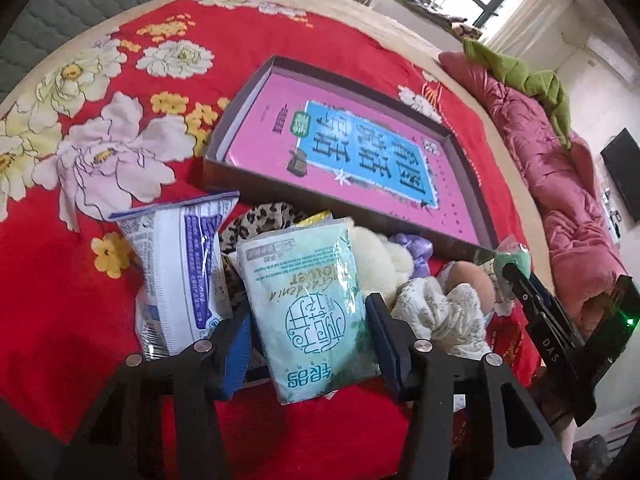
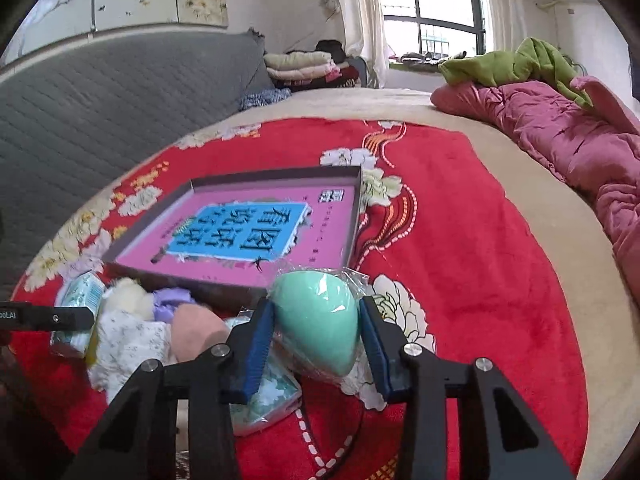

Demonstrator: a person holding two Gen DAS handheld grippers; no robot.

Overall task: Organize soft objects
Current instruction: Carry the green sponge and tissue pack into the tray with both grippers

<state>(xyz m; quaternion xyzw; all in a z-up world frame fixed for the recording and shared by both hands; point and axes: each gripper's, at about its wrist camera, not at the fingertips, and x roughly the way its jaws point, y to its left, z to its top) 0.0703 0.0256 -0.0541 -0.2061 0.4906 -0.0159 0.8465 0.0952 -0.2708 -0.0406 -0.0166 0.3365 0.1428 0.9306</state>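
Observation:
A mint-green tissue pack [image 1: 308, 300] lies on the red floral blanket [image 1: 80, 280] between the jaws of my left gripper [image 1: 308, 308]. The right pad touches it and a thin gap shows at the left pad, so this gripper is open. My right gripper [image 2: 316, 304] is shut on a green teardrop sponge [image 2: 316, 320] in clear wrap. Beside it lies the pile: a white-and-blue packet [image 1: 180, 272], leopard cloth [image 1: 268, 216], cream plush [image 1: 380, 256], purple cloth [image 1: 416, 248], floral cloth [image 1: 440, 312] and a peach sponge [image 1: 468, 280]. Behind the pile sits a shallow brown box [image 1: 248, 92] with a pink printed floor.
A pink quilt [image 2: 560, 136] with a green garment [image 2: 512, 64] lies along the bed's right side. A grey padded headboard [image 2: 100, 100] stands at the left. Folded blankets [image 2: 300, 64] are stacked by the window. Another tissue pack [image 2: 272, 400] lies under my right gripper.

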